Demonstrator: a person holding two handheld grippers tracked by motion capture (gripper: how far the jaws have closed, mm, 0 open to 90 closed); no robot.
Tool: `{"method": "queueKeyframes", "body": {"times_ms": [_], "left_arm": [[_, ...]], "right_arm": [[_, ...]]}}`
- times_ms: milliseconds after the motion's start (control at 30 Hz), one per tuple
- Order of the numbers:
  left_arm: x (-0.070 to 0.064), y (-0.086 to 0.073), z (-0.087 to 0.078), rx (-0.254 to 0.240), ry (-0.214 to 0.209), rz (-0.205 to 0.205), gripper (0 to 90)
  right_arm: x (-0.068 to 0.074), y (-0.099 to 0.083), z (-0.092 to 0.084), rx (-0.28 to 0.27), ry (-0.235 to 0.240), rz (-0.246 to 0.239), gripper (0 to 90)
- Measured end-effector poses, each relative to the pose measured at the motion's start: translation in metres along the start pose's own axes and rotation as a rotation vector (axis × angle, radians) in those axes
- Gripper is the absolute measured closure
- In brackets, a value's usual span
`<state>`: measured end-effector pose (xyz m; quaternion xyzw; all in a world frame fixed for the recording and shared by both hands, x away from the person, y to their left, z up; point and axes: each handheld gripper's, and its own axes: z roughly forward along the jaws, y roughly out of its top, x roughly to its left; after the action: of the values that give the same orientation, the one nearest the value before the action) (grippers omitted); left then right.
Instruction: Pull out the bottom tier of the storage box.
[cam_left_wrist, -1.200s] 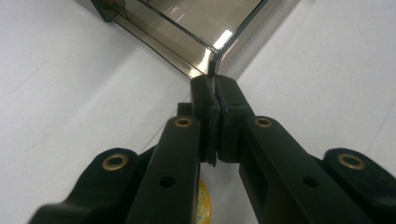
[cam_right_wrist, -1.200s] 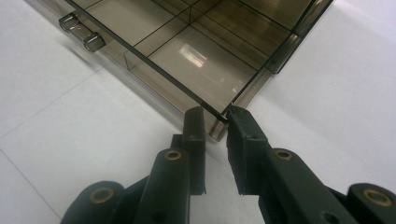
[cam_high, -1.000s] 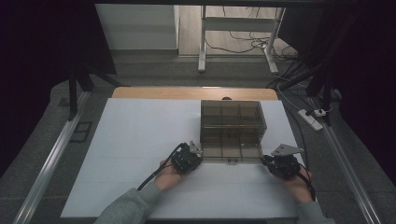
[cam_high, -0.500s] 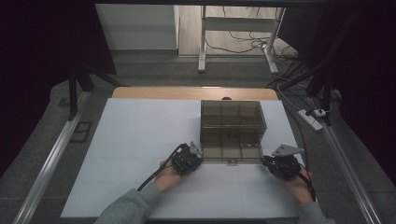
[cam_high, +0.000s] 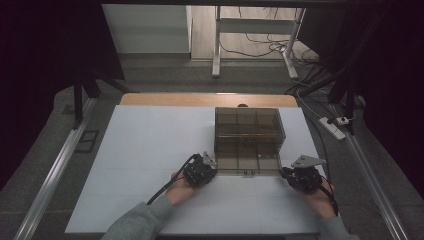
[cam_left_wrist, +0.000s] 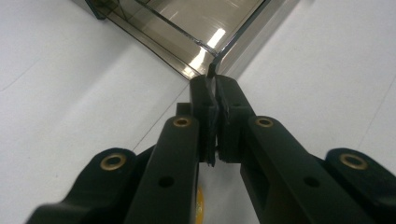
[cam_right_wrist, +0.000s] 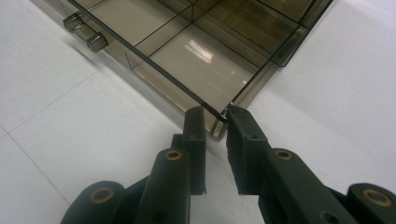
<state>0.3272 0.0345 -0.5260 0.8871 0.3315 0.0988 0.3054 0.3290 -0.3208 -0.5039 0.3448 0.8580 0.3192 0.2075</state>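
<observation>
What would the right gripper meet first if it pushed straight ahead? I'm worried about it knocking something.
The near corner of the smoky clear box; the right gripper already sits at it, jaws either side.

1. Grey sleeves (cam_high: 137, 222) cover both forearms on the white table.
2. Left gripper (cam_high: 200, 170): black body, black cable (cam_high: 167, 185) trailing behind.
3. Right gripper (cam_high: 302, 176): black, topped by a grey three-cornered plate (cam_high: 308, 161).
4. Close up, matte black jaws carry brass-coloured rivets (cam_left_wrist: 181, 122) and small round holes.
</observation>
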Motion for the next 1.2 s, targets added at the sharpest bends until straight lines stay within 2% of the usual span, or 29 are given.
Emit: {"method": "queueKeyframes", "body": {"times_ms": [533, 567, 600, 733, 867, 967, 1067, 1200], "left_arm": [[0.001, 0.0, 0.0, -0.01, -0.015, -0.008, 84.6], [0.001, 0.0, -0.001, -0.017, -0.012, -0.014, 76.1], [0.001, 0.001, -0.003, -0.026, -0.007, -0.021, 76.1], [0.004, 0.001, -0.011, -0.049, 0.012, -0.054, 53.5], [0.009, -0.003, -0.025, -0.077, -0.008, -0.069, 35.0], [0.01, -0.009, -0.038, -0.099, -0.004, -0.07, 31.2], [0.012, -0.018, -0.052, -0.118, 0.02, -0.071, 29.9], [0.017, -0.034, -0.07, -0.164, 0.007, -0.11, 29.2]], "right_arm": [[-0.001, -0.001, 0.001, -0.005, 0.002, -0.005, 76.9], [0.0, -0.001, 0.001, -0.007, -0.015, -0.011, 70.2], [0.0, -0.001, 0.001, -0.007, -0.015, -0.011, 70.2], [0.0, -0.001, 0.0, -0.024, -0.038, -0.011, 57.2], [-0.001, 0.0, -0.002, -0.051, -0.038, 0.003, 46.9], [-0.001, 0.0, -0.004, -0.069, -0.022, 0.006, 44.9], [0.0, 0.001, -0.005, -0.091, -0.018, 0.008, 43.2], [0.002, 0.002, -0.006, -0.1, -0.006, -0.004, 41.4]]}}
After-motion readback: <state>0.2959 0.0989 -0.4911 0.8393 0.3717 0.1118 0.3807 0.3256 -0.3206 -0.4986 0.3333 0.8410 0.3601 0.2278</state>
